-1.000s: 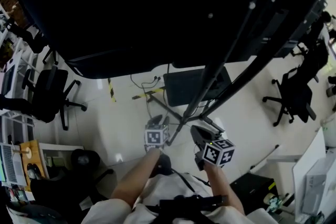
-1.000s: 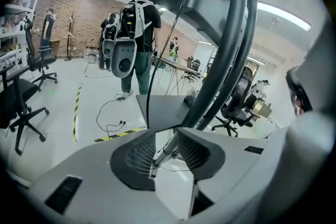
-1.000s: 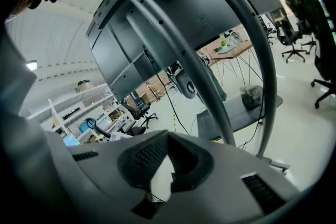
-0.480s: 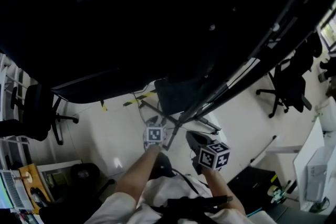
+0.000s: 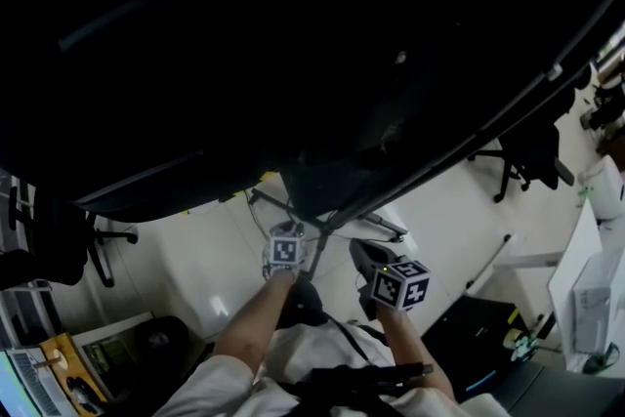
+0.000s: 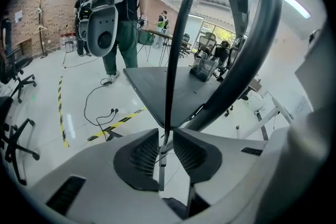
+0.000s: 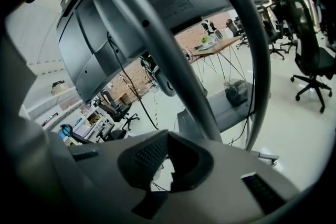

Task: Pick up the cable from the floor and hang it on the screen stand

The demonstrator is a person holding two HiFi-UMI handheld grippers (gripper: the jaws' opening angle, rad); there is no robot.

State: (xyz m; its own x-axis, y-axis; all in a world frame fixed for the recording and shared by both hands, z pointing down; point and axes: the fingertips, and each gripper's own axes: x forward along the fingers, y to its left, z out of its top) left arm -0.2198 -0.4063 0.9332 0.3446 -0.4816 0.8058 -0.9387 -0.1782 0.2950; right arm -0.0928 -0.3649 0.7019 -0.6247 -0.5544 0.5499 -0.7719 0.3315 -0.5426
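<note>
**Under the Screen: Cable Between the Left Jaws**

Above the front corner of the stand's base plate [image 6: 147, 86], the thin dark cable [image 6: 169, 86] was seen running up beside the screen stand [image 6: 247, 65]. It passed between the pads of the left gripper [image 6: 166, 135], whose jaws had just been closing but were not yet pressed on it. The right gripper [image 7: 167, 136] was held shut and empty. The cable was judged light, limp and smooth-jacketed, best pinched squarely across a straight run. A clear bin [image 6: 203, 66] was carried near the plate's far edge; its contents could not be made out.
</note>
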